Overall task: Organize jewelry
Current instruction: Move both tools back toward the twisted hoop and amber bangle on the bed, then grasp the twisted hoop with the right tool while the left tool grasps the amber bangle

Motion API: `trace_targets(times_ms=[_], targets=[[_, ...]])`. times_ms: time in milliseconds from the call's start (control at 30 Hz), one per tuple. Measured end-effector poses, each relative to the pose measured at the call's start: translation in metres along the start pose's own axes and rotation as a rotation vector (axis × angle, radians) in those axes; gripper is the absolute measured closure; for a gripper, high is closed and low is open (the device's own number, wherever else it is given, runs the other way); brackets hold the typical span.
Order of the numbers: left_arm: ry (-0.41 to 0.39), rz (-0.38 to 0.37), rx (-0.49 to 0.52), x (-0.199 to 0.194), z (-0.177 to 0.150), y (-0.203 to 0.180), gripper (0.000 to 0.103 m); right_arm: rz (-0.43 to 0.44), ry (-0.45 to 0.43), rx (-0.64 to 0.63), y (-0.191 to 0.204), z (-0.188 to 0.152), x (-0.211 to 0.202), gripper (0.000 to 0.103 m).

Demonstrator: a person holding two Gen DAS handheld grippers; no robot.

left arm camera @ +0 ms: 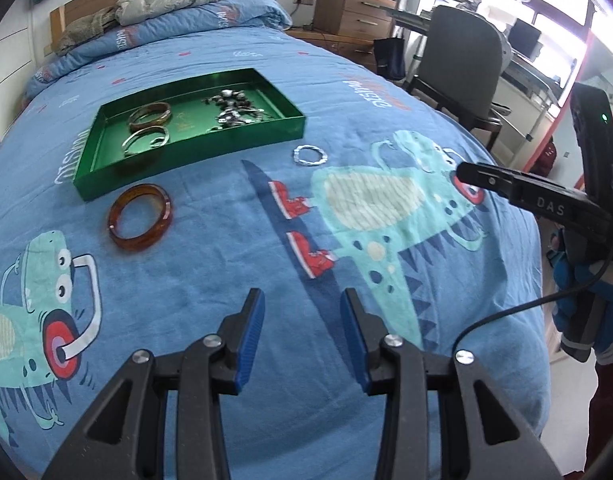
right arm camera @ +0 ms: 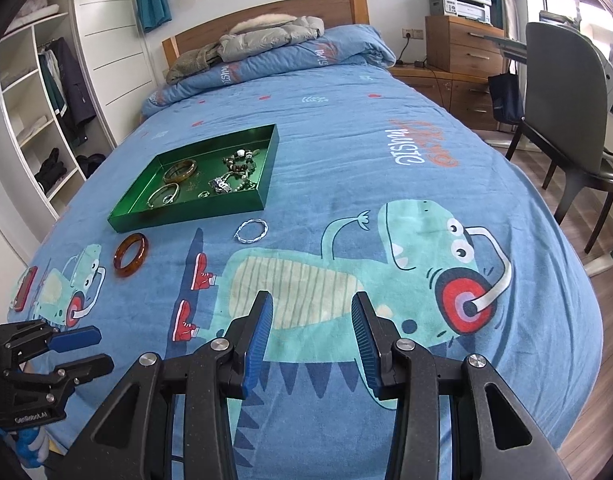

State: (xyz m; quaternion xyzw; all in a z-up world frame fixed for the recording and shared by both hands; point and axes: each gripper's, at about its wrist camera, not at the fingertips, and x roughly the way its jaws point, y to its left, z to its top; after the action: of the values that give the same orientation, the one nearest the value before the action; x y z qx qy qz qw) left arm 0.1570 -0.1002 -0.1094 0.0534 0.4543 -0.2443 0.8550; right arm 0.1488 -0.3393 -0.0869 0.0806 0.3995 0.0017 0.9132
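Left gripper hovers above the blue dinosaur bedspread, jaws spread wide, nothing between them. Right gripper likewise: wide gap, empty, over the dinosaur print.

Green tray sits on the bedspread, far and left of both grippers. Inside it: an amber-brown bangle, a silver bangle, a small ring, and a tangled pile of beaded jewelry at its right end.

Outside the tray, two pieces lie flat on the bedspread: an amber bangle just beside the tray's near-left corner, and a twisted silver bracelet just beside its near-right corner. Neither touches a gripper
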Motion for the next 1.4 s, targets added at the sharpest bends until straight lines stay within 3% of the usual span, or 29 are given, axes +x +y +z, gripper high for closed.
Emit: trace_targets(times_ms=[267, 433, 767, 1067, 1400], targets=[[-0.007, 0.127, -0.224, 0.008, 0.007, 0.096, 0.066, 0.064, 0.030, -0.039, 0.014, 0.015, 0.044, 0.062], [-0.024, 0.168, -0.300, 0.011, 0.013, 0.128, 0.066, 0.102, 0.050, -0.064, 0.021, 0.023, 0.069, 0.062], [-0.030, 0.232, -0.283, 0.046, 0.044, 0.149, 0.066, 0.126, 0.090, -0.163, 0.046, 0.049, 0.122, 0.062], [0.034, 0.274, -0.280, 0.086, 0.051, 0.165, 0.066, 0.101, 0.172, -0.233, 0.061, 0.060, 0.170, 0.065], [0.024, 0.291, -0.263, 0.093, 0.051, 0.163, 0.066, 0.080, 0.171, -0.285, 0.066, 0.058, 0.179, 0.071]])
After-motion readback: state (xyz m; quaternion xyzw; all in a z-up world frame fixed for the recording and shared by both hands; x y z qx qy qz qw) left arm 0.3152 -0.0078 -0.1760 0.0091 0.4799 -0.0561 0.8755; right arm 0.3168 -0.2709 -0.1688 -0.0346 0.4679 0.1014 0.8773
